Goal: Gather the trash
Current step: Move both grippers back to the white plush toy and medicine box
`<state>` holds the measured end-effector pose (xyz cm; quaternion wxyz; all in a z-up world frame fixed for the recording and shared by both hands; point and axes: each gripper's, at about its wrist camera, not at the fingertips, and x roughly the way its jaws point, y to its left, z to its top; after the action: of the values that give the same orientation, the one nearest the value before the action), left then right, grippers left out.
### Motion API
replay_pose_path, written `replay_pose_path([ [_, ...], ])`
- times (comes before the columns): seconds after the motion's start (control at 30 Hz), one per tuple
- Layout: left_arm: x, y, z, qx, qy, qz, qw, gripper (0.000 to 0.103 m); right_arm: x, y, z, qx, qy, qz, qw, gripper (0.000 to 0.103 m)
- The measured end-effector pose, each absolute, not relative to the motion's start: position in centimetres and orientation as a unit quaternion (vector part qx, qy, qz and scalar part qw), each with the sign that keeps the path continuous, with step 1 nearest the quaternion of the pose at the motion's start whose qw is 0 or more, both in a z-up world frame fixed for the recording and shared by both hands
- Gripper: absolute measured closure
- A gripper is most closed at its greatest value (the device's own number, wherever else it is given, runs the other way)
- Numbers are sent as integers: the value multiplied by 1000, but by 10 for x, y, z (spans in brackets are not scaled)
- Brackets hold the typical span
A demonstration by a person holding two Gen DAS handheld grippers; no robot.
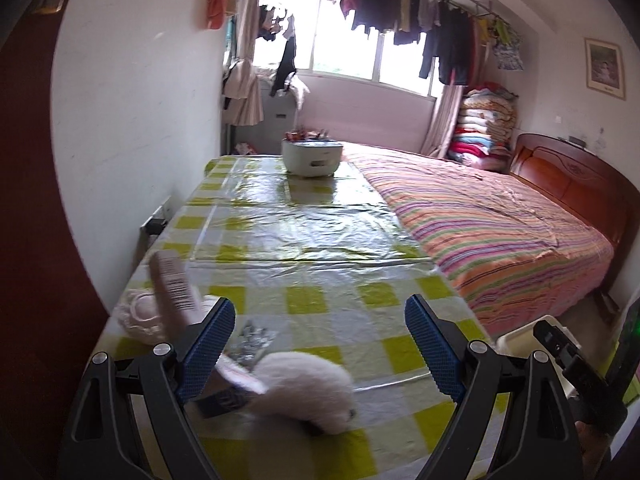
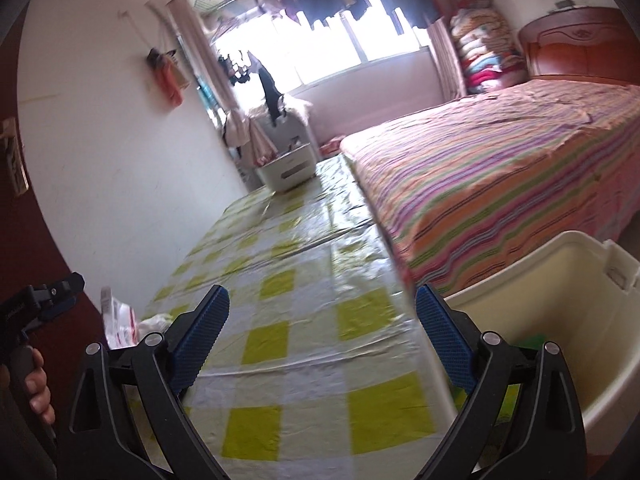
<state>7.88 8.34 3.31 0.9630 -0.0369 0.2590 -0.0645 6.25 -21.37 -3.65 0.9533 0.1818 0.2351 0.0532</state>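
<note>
Left gripper point(image 1: 320, 320): jaws spread wide, nothing between the blue pads; it hangs over the near end of the table. Just below and between its fingers lies a fluffy white wad point(image 1: 308, 390), blurred, with a dark printed wrapper point(image 1: 226, 398) touching it on the left and a crinkled silver foil scrap point(image 1: 250, 340) just beyond. Left of the left finger stands a pink packet with a barcode point(image 1: 172, 284), tilted, beside a crumpled pale bag point(image 1: 138, 314) near the table edge.

Right gripper point(image 2: 322, 310): jaws wide apart and empty, above bare tablecloth at the table's right edge. Immediately right of its right finger sits a white plastic bin point(image 2: 560, 280), open-topped, off the table and near the bed; something green shows low inside, too hidden to name.

Table point(image 1: 312, 240): yellow-and-white checked cloth under clear plastic. A white storage basket point(image 1: 312, 158) sits at the far end.

Beyond: bed with striped cover point(image 1: 500, 216), stacked quilts point(image 1: 486, 128), laundry hung across the window point(image 1: 420, 12)

A hand point(image 2: 36, 384) grips the left tool's handle at the right view's left edge
</note>
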Motion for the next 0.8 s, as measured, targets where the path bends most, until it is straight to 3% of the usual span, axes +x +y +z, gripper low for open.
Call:
replay_pose_path([
  [0.8, 88, 200, 8, -105, 299, 33, 948, 19, 93, -77, -70, 87, 343, 217, 910, 10],
])
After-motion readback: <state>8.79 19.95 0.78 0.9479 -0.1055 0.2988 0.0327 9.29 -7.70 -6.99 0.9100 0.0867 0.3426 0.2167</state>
